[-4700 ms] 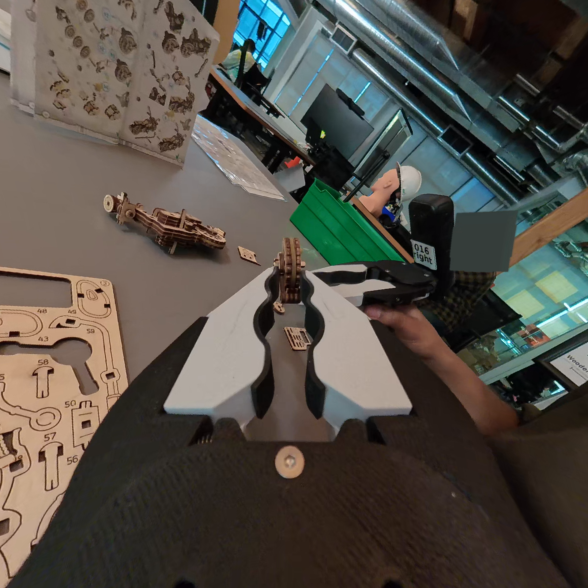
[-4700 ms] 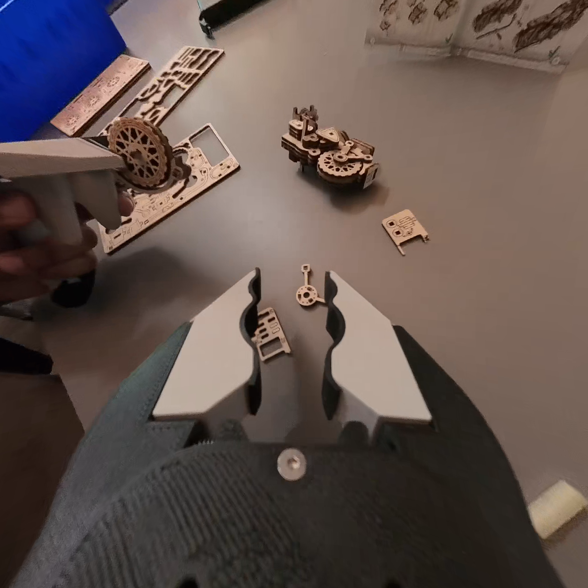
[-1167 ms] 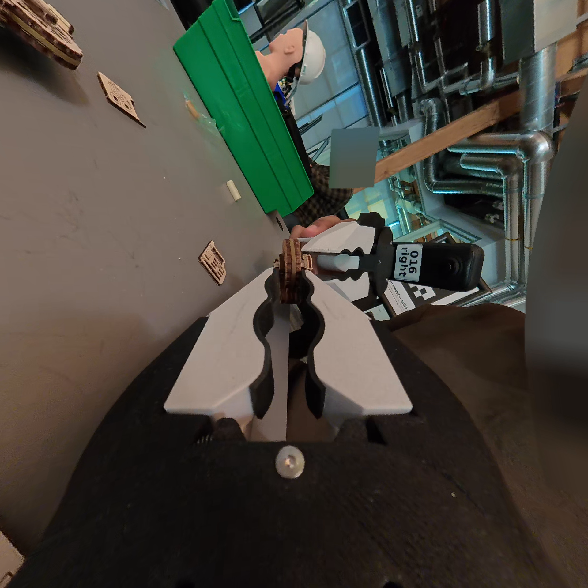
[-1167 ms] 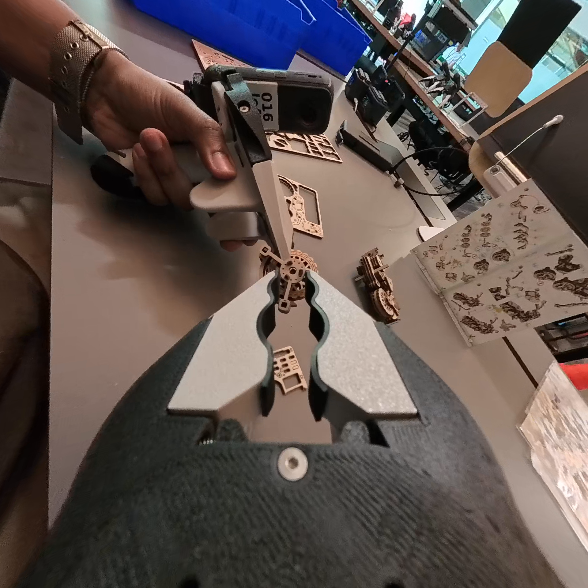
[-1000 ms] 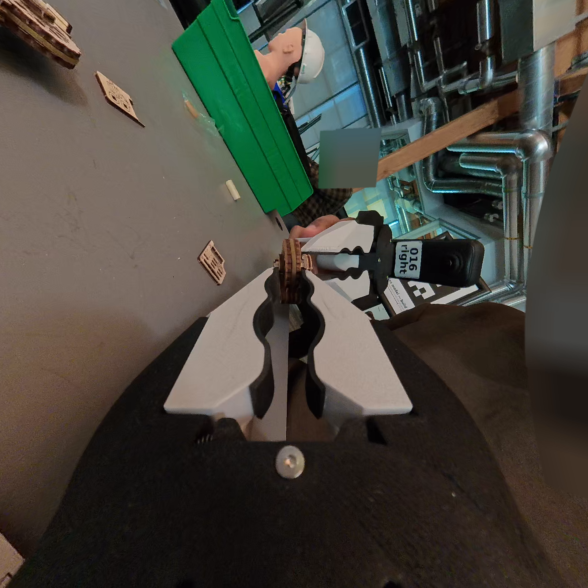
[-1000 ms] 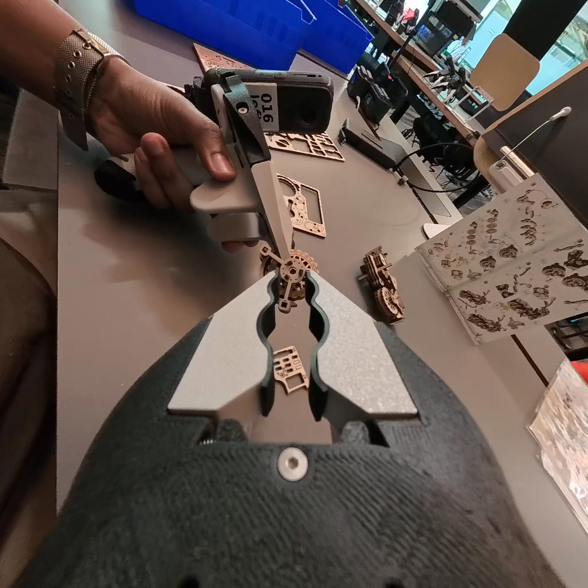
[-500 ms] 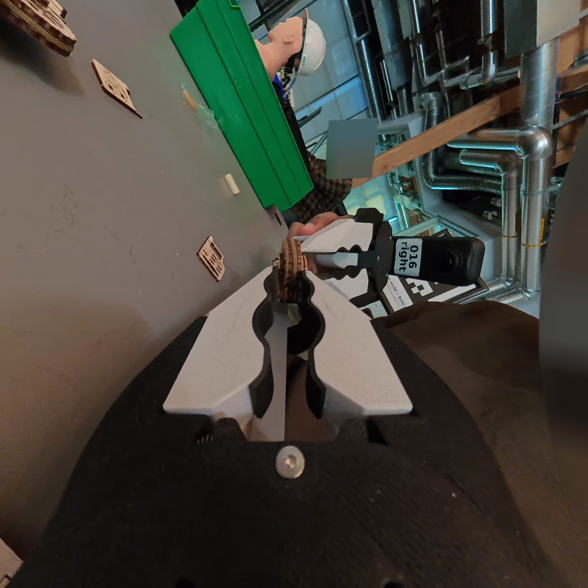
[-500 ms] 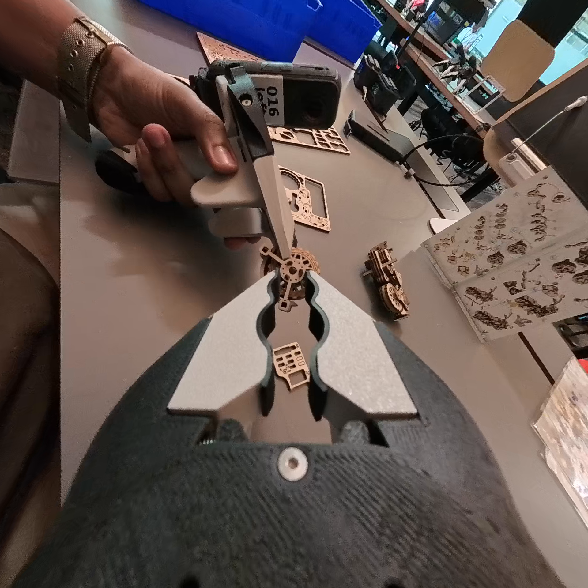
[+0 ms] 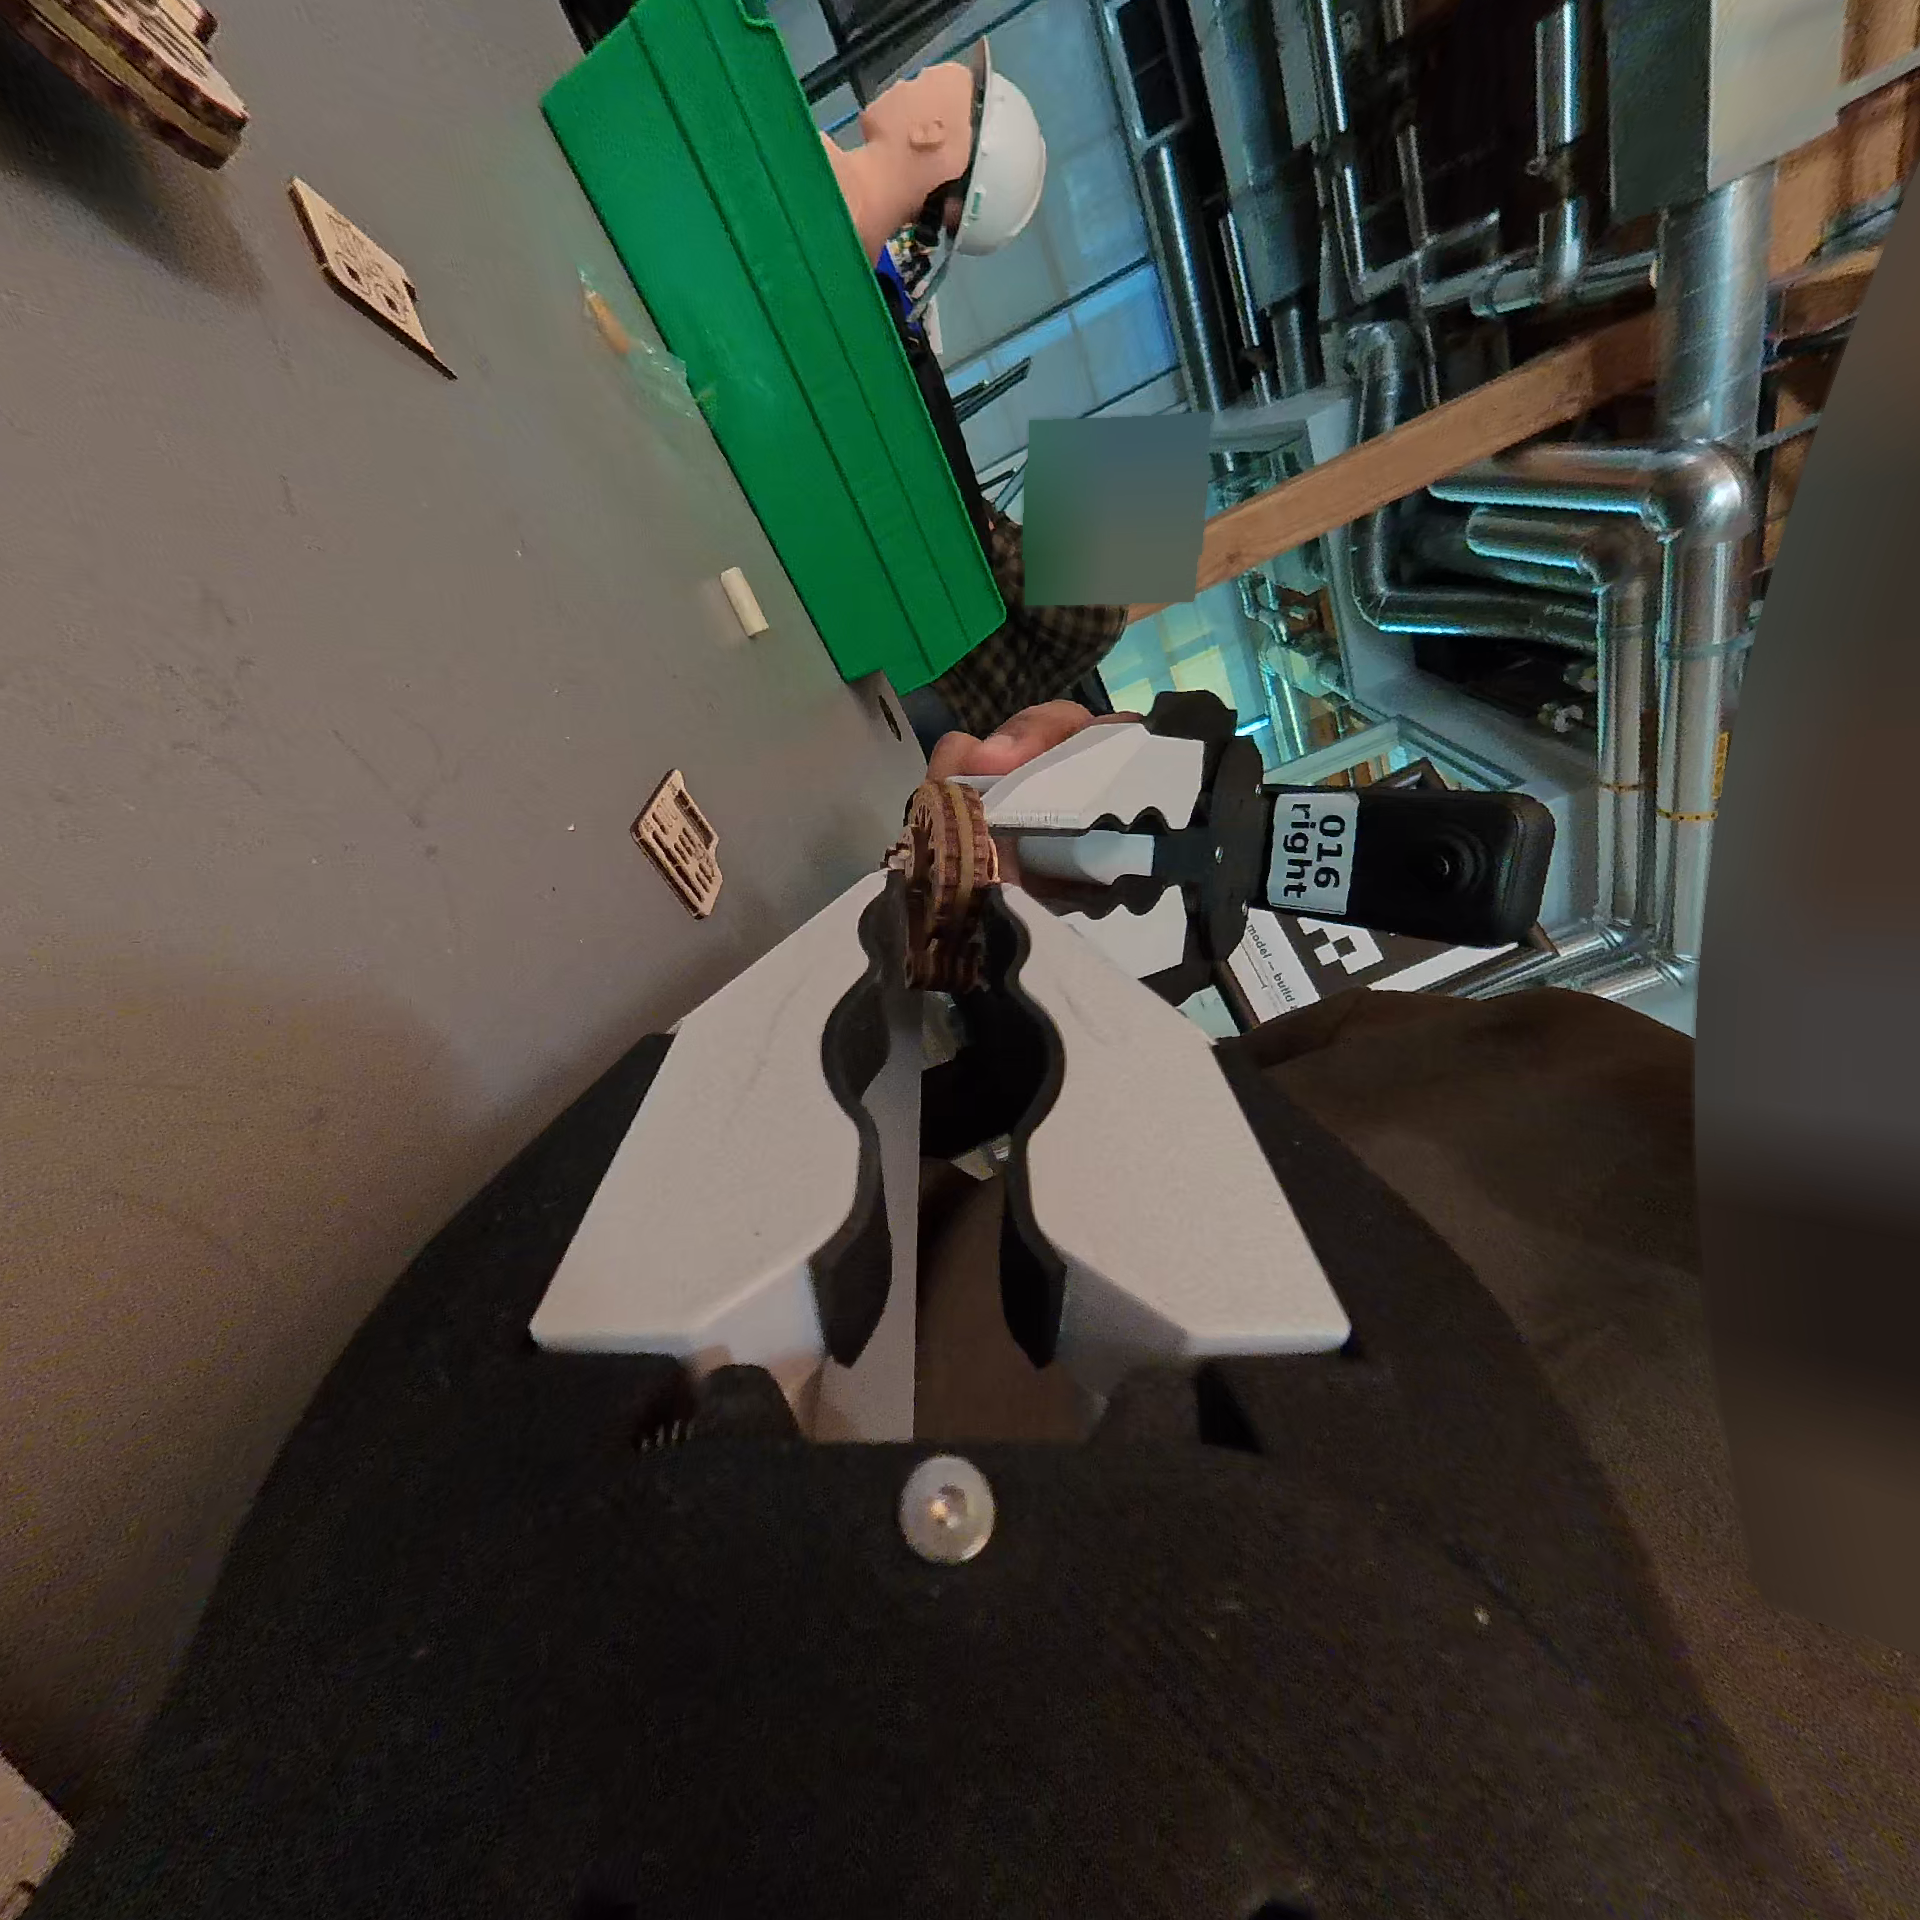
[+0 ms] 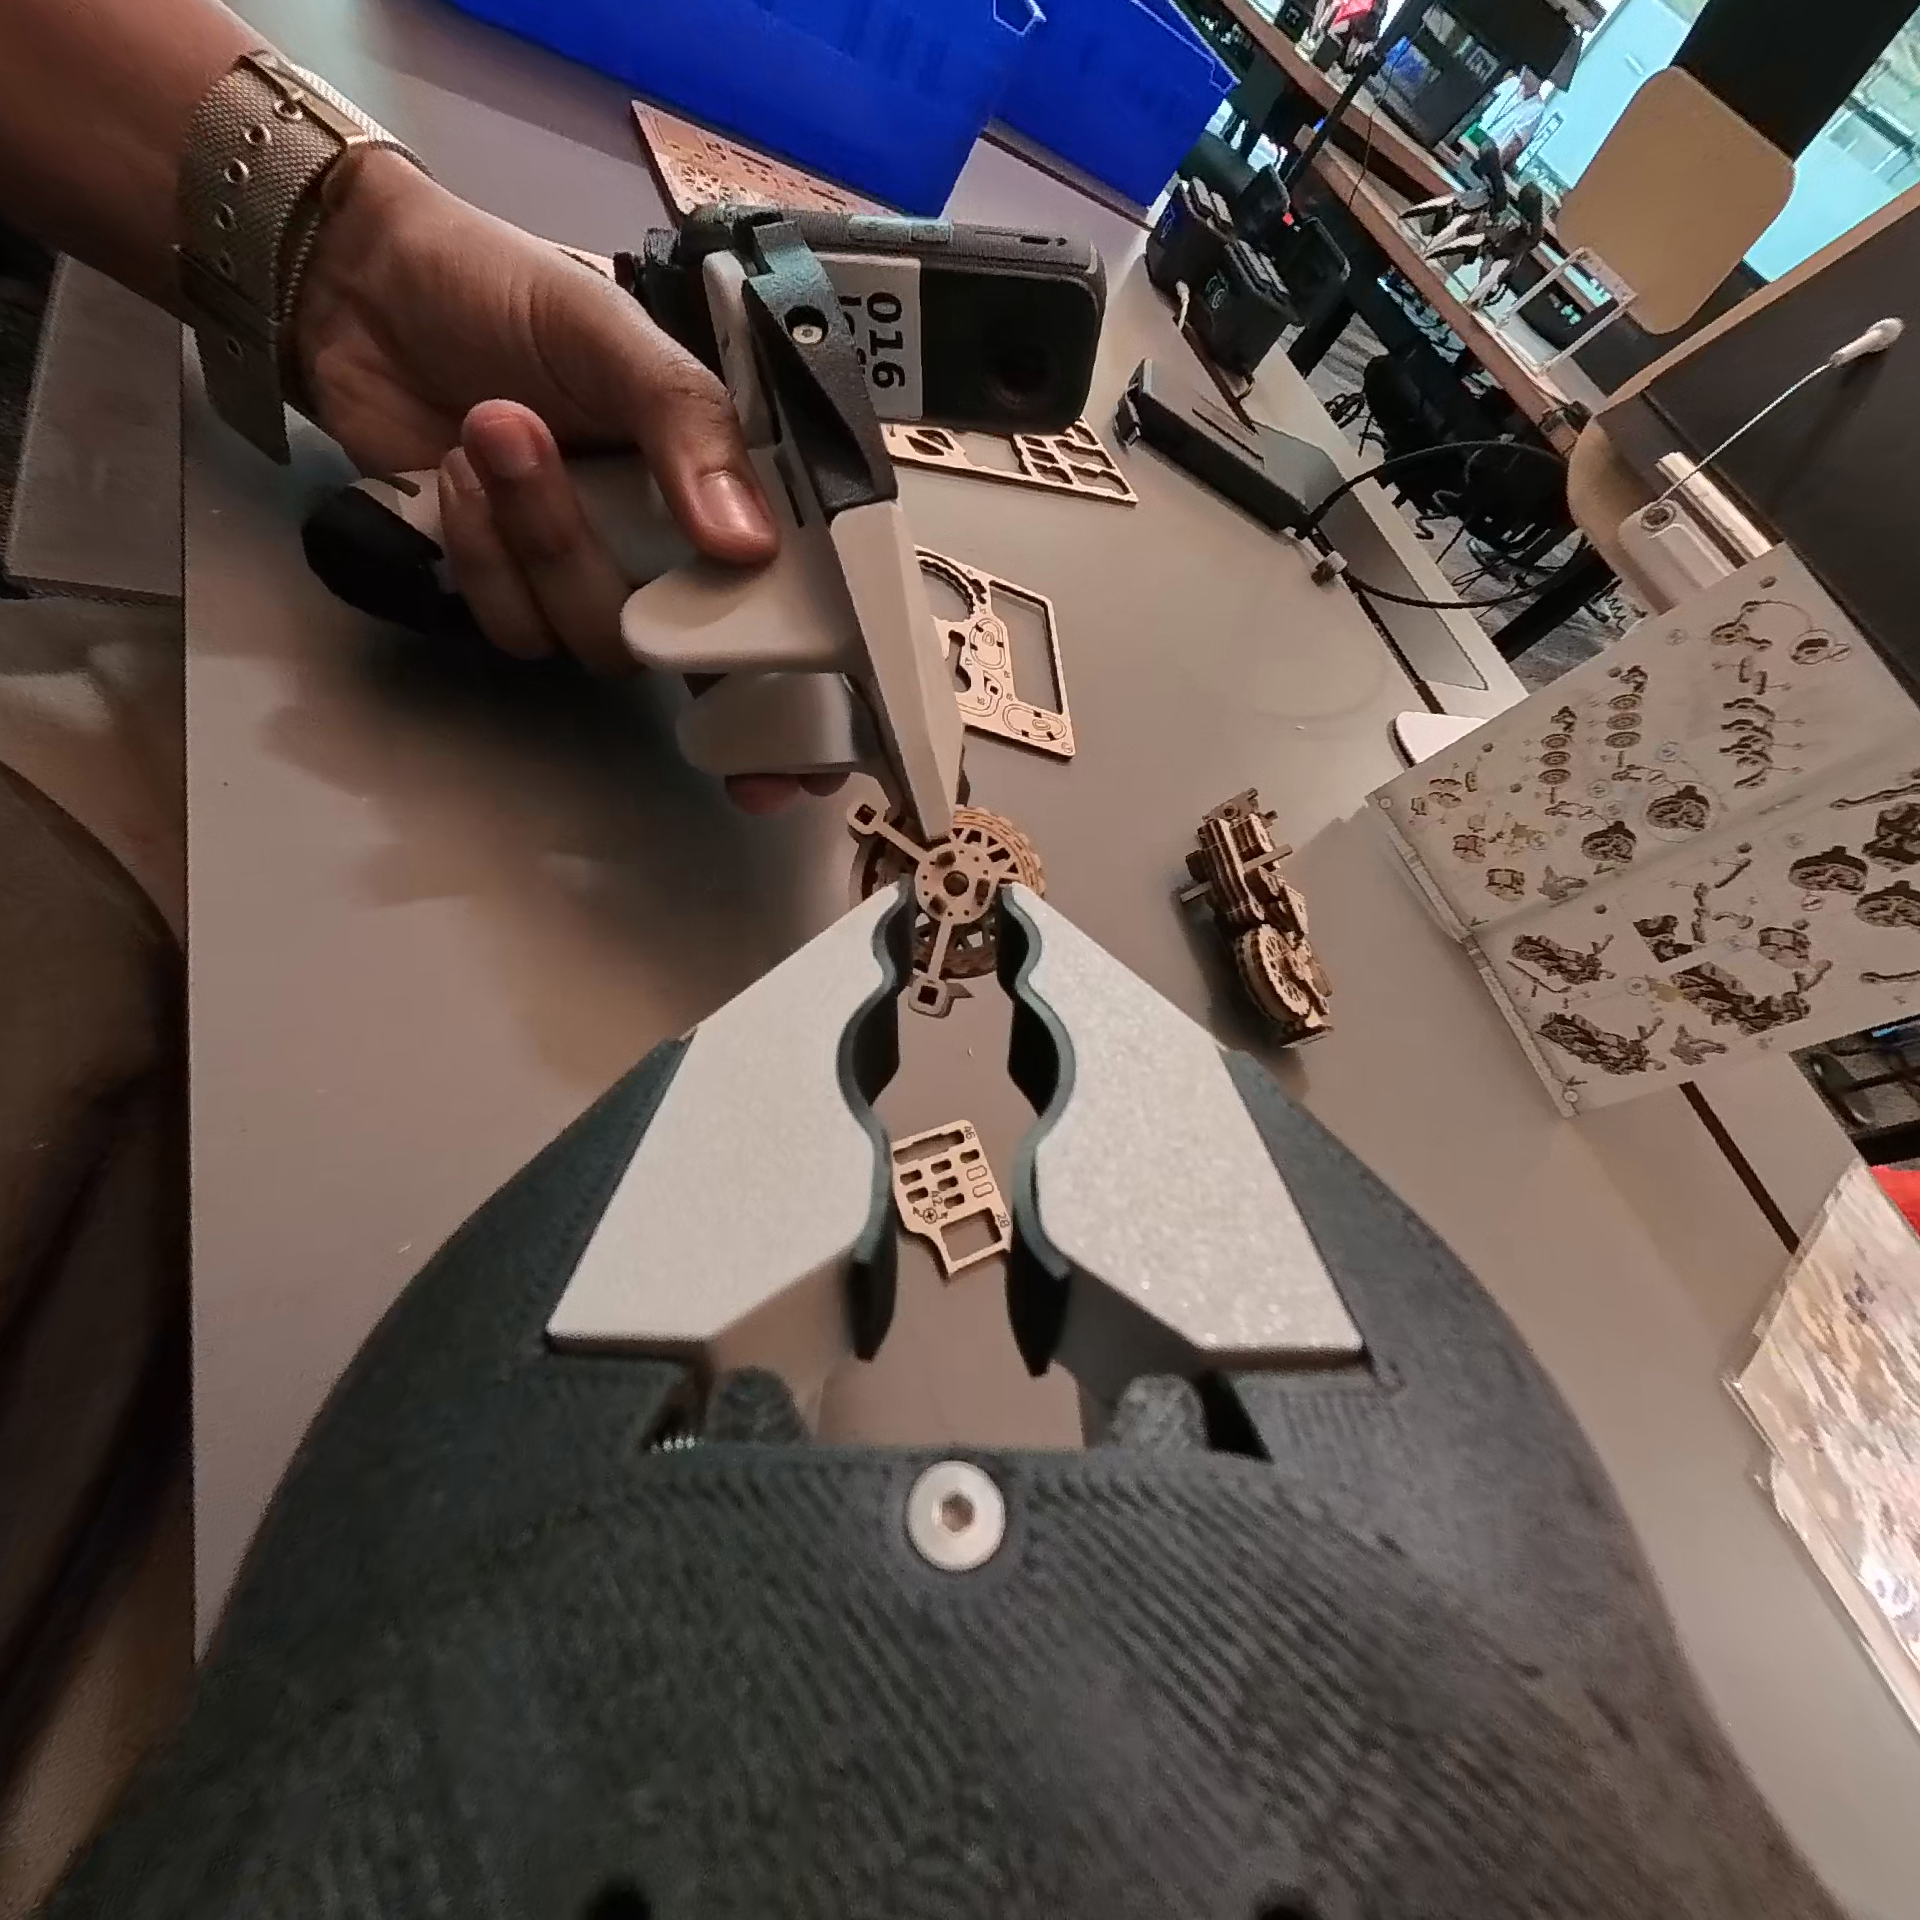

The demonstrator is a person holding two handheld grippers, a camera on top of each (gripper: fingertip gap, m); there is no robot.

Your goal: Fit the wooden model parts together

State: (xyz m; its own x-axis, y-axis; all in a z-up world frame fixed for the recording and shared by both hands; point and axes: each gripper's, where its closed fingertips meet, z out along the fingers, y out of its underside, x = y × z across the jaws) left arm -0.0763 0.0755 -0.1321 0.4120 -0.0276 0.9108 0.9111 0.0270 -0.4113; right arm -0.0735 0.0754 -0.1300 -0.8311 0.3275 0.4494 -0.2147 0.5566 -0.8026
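1. Left gripper (image 9: 940,914): jaws narrow, clamped on the wheel (image 9: 943,883) across its two faces, near the rim. The wheel is held in the air above the table (image 9: 260,623).
2. Right gripper (image 10: 951,914): jaws narrow, pinching the crank (image 10: 940,902), a thin flat piece with a round hub and two arms. Its hub lies against the wheel's face at centre.
3. Judgement: the crank is being seated on the wheel's hub; whether it is fully home cannot be told.
4. Handling: both parts look light, stiff and brittle. The crank's slender arms would snap under twist, so grip at the hub. Hold the layered wheel flat across its faces, not by the spokes.
5. A partly built model (image 10: 1257,914) and a small fret (image 10: 951,1195) lie on the table, apart from the work.
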